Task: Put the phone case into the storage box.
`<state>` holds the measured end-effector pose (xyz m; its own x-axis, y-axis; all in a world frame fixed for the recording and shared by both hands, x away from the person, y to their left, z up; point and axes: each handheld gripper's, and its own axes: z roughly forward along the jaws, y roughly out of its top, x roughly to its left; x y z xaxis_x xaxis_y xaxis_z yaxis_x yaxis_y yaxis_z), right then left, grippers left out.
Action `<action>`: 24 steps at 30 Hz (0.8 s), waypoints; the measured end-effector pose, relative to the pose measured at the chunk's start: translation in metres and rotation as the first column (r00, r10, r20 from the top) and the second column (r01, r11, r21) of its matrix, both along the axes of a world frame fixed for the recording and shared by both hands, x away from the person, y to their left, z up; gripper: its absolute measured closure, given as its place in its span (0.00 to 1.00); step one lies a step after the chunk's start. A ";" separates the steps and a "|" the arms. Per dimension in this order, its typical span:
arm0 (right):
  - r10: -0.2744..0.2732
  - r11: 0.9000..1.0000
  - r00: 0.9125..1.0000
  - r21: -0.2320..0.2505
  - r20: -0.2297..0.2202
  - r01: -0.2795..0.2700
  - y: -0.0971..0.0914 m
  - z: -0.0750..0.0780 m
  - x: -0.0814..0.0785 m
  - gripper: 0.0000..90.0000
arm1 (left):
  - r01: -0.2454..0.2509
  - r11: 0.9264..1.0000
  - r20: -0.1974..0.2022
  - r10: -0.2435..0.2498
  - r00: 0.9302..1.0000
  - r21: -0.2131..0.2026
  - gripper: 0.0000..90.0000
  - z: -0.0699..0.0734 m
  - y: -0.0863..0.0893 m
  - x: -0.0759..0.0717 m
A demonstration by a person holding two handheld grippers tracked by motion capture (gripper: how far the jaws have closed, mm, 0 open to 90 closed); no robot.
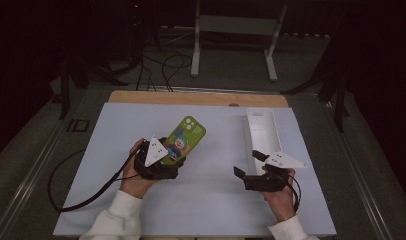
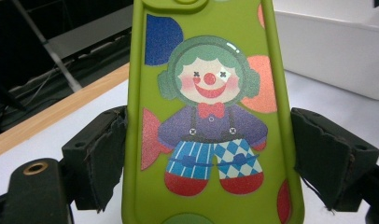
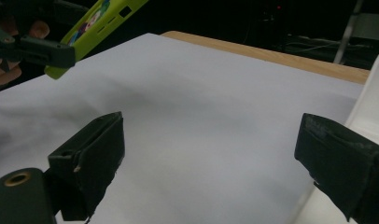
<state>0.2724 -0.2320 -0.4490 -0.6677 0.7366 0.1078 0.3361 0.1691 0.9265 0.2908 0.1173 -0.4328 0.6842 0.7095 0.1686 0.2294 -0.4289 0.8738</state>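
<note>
Two grippers are working over a big pale blue-white mat (image 1: 211, 200) that covers most of the table, with a strip of wooden edge (image 1: 196, 97) showing along the far side. On the right half of the mat sits a long white tray (image 1: 263, 132), running front to back.

The left gripper (image 1: 163, 160) is a bit left of centre, and it's got a lime green phone case (image 1: 183, 140) between its jaws. The case points away and to the right in the high view, camera cutout at the far end. In the left gripper view you get a good look at it (image 2: 208, 116): cartoon clown print, green hair, red nose, bow tie, blue striped trousers, coloured dots around it. Both pads sit right against the long side edges of the case, so it's clamped across its width. From the right gripper view the case (image 3: 96, 28) looks lifted and tilted above the mat.

The right gripper (image 1: 251, 165) is near the tray's front end, just to its left. Its jaws are spread wide with nothing but mat between them, and in its own view the right-hand one sits against the tray's wall (image 3: 372, 107).
</note>
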 end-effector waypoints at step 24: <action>0.068 0.997 0.997 0.029 -0.032 -0.067 0.033 0.005 0.015 0.09 | 0.078 0.997 0.009 -0.079 0.997 0.023 0.18 -0.003 -0.024 -0.007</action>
